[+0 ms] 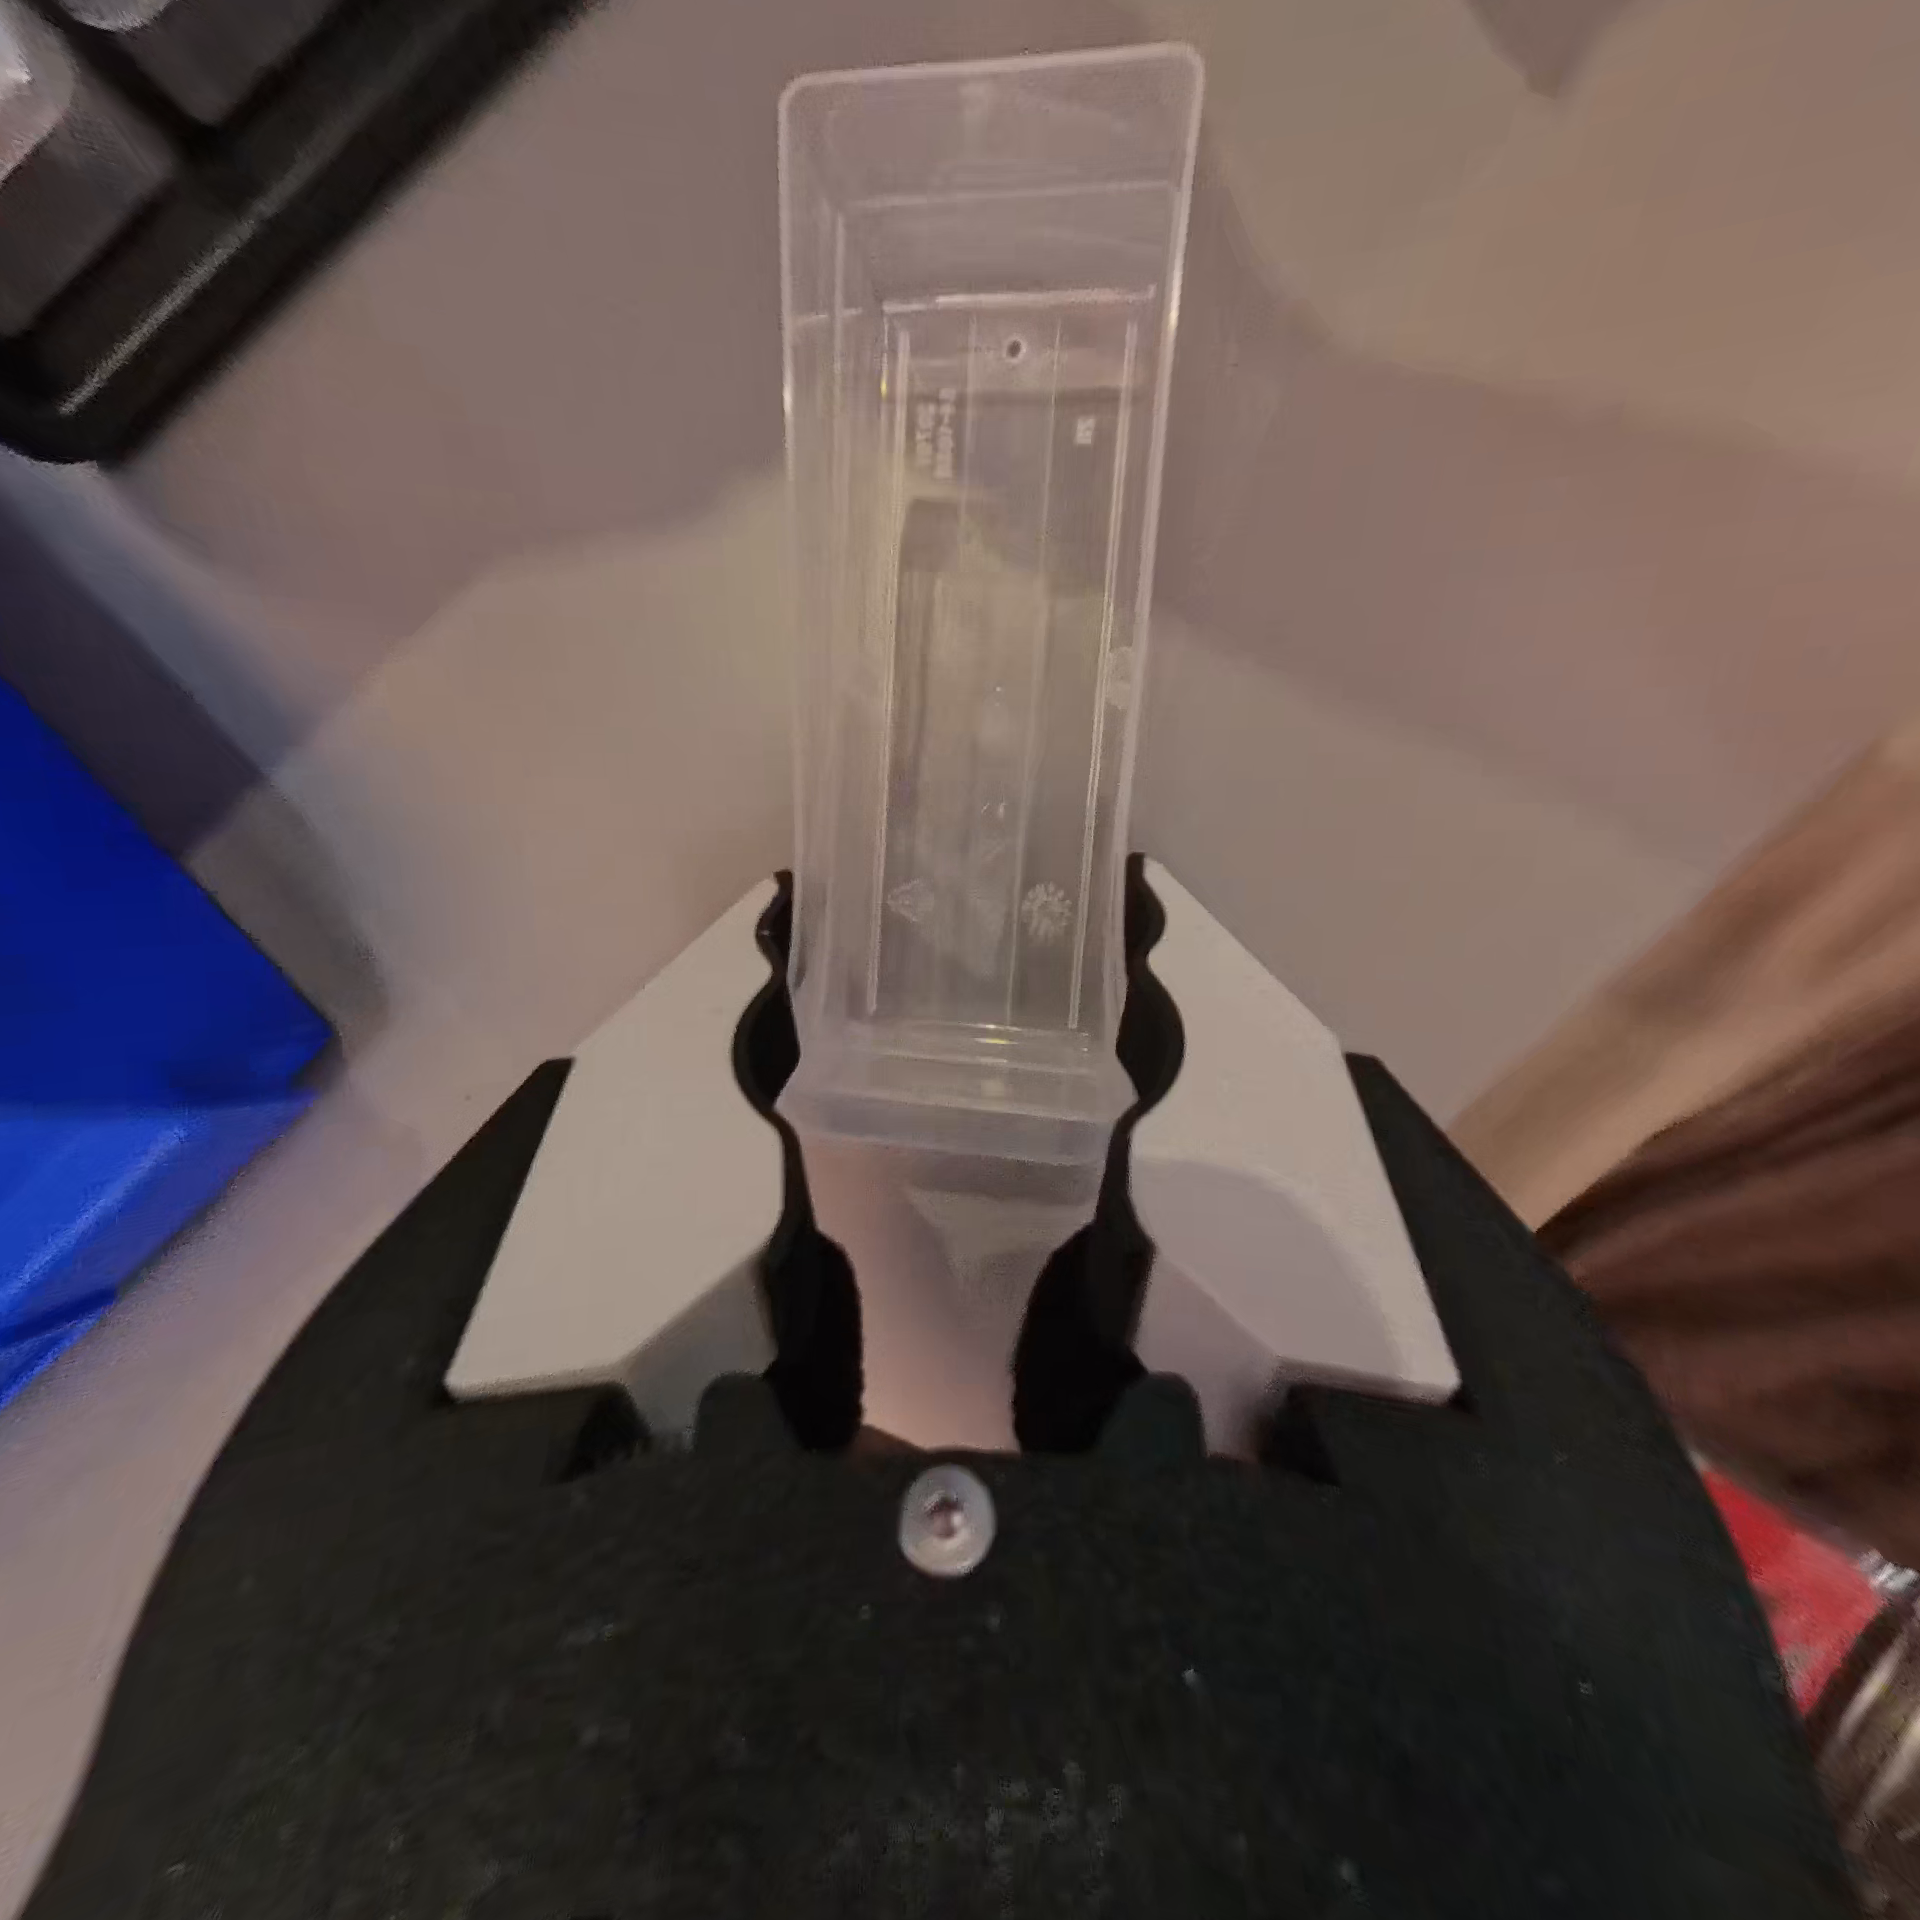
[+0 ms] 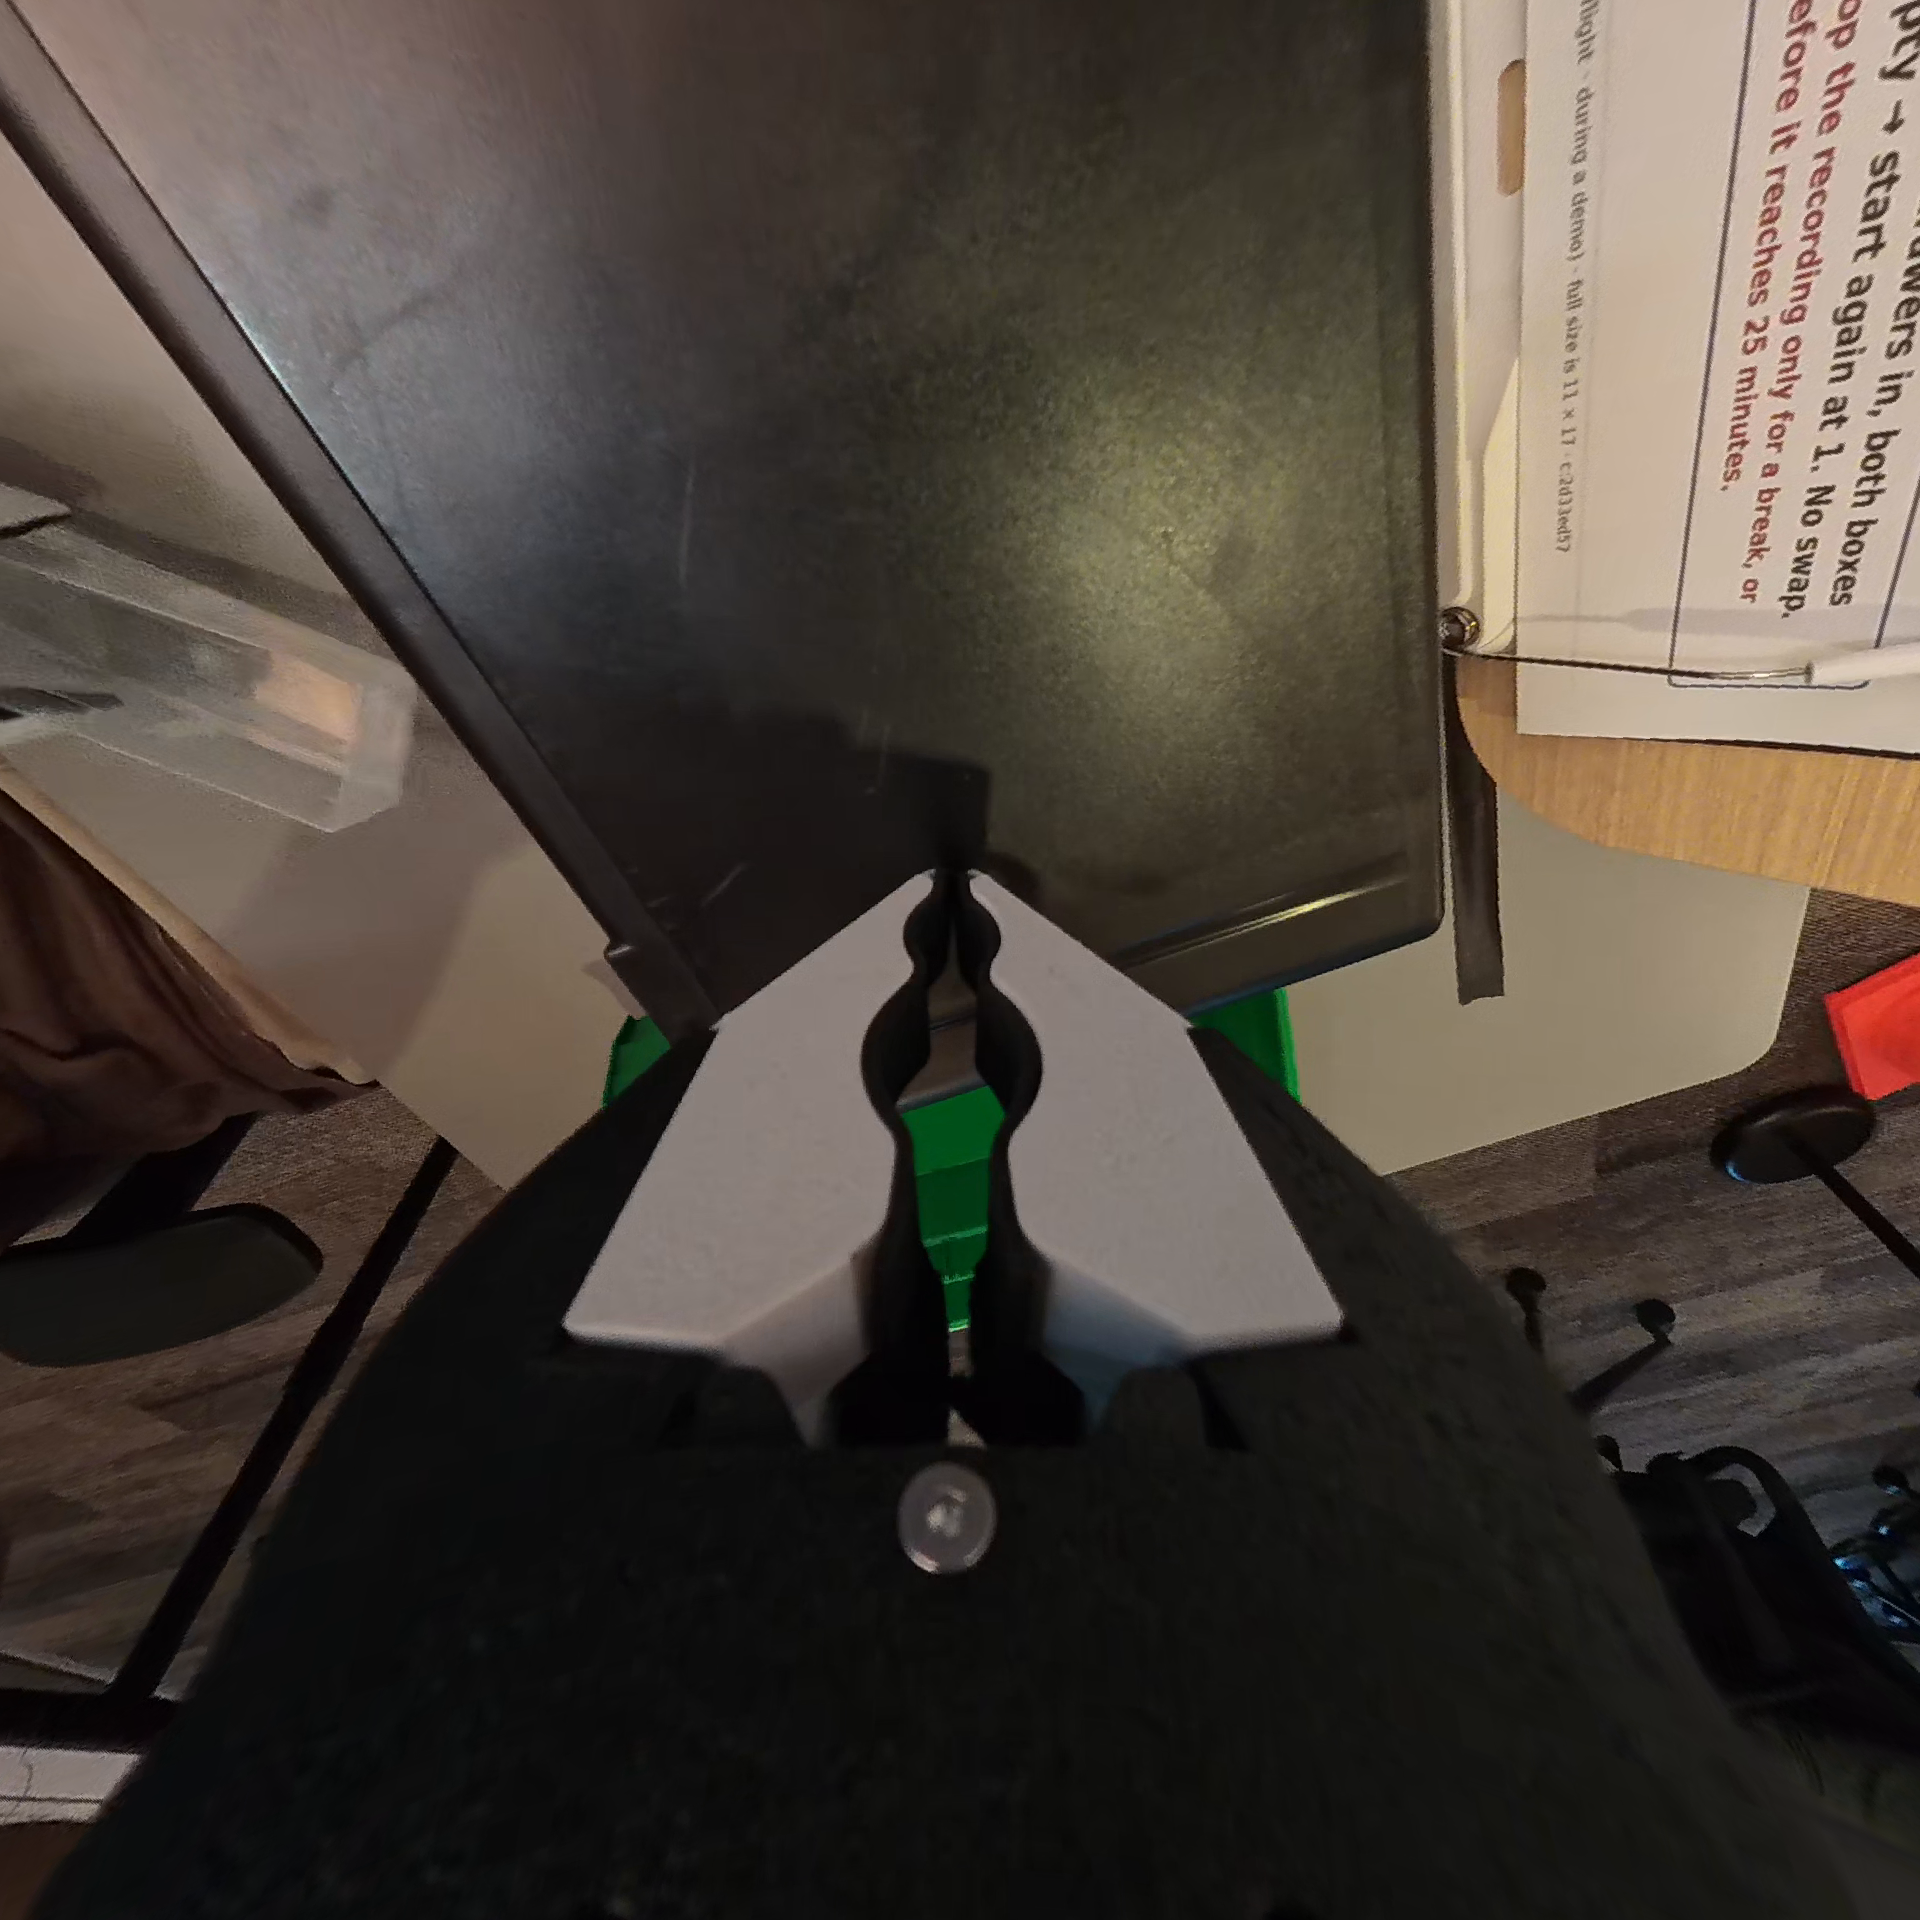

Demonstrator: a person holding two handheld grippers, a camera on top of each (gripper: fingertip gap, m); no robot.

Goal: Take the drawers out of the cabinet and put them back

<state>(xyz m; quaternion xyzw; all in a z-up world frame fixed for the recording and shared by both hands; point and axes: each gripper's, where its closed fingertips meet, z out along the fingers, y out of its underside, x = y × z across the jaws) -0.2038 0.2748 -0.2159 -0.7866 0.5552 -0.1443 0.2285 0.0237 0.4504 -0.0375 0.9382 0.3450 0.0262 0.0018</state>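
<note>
The left gripper (image 1: pixel 961 997) holds a clear plastic drawer (image 1: pixel 987 582) by its near end, the wavy black pads pressed on both long sides. The drawer is a narrow, smooth, open-topped box, sticking straight out from the jaws over a pale table (image 1: pixel 1455 416), with free room all round it. The right gripper (image 2: pixel 951 883) is closed to a sliver on the lower edge of the cabinet (image 2: pixel 883 416), a matte black, flat-sided box with rounded corners. Left of the cabinet the drawer shows, blurred.

The right gripper (image 2: pixel 951 883) is clamped on the edge of the black cabinet (image 2: pixel 883 416).
</note>
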